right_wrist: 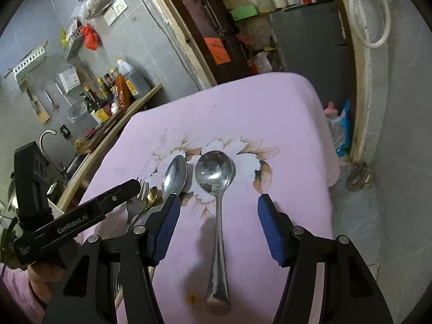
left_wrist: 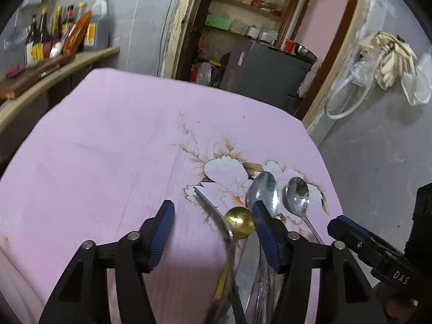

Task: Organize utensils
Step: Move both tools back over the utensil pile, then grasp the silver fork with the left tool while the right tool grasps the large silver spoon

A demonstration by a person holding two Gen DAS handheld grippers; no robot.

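Utensils lie on a pink flowered cloth (left_wrist: 108, 148). In the left wrist view my left gripper (left_wrist: 213, 213) is open, with a small gold spoon (left_wrist: 239, 222), a fork (left_wrist: 209, 205) and a knife blade (left_wrist: 249, 264) between its fingers. A silver spoon (left_wrist: 264, 189) and a large round spoon (left_wrist: 297, 194) lie to the right. In the right wrist view my right gripper (right_wrist: 218, 208) is open over the large round spoon (right_wrist: 216, 172), its handle running between the fingers. The silver spoon (right_wrist: 175, 175), fork (right_wrist: 141, 191) and gold spoon (right_wrist: 152, 195) lie left, beside the left gripper (right_wrist: 118, 191).
A counter with sauce bottles (right_wrist: 113, 94) and a sink tap (right_wrist: 47, 137) runs along the table's left. A doorway with shelves and a grey cabinet (left_wrist: 267, 73) is beyond the far edge. The floor (left_wrist: 378, 162) drops off on the right.
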